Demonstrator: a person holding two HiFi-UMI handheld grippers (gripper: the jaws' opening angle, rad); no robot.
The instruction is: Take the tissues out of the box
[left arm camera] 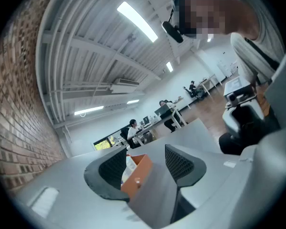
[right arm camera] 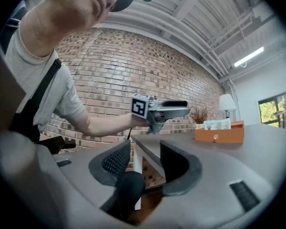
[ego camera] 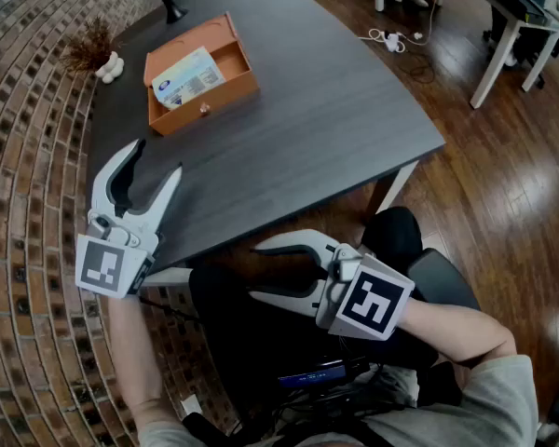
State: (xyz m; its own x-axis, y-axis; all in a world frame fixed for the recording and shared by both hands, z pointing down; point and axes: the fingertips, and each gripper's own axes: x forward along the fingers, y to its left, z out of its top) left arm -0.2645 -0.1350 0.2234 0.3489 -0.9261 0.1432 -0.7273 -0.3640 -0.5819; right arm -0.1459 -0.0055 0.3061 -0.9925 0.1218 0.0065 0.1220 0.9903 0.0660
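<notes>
An orange box lies open on the dark table at the far left, with a pack of tissues inside it. My left gripper hovers over the table's near left edge, pointing at the box, its jaws apart and empty. In the left gripper view the box and the tissues show between the jaws, well ahead. My right gripper hangs below the table's front edge over the person's lap, pointing left, also open and empty. From the right gripper view, the box stands far off on the tabletop.
A lamp base and a dried plant ornament stand at the table's far left edge. A brick surface runs along the left. Cables lie on the wooden floor beyond the table, and white desks stand at the right.
</notes>
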